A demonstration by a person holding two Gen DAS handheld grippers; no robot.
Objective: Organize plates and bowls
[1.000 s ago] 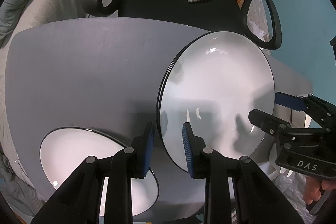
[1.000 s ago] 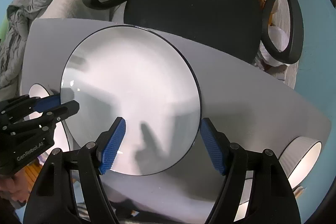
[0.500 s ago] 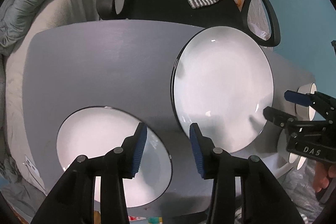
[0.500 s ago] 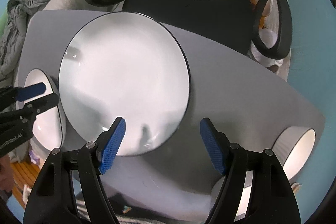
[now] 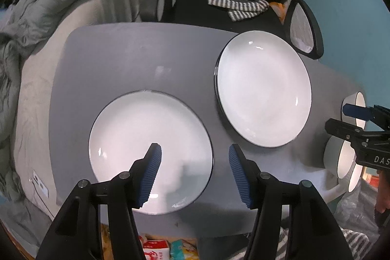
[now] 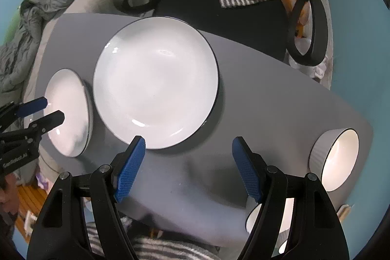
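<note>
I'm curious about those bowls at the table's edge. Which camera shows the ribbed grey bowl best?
The right wrist view: the ribbed grey bowl shows its whole rim, white inside and ribbed wall, clear of the right gripper. In the left wrist view the bowls sit squeezed at the frame's right edge, partly hidden behind the other gripper.

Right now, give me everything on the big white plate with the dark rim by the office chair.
The big white round plate with the thin dark rim looks like glossy glazed ceramic, shallow, empty and clean, with highlights on its face. It lies flat on the grey table, at the far side near the black office chair. A second dark edge under its left side hints at another plate beneath. No gripper touches it.
</note>
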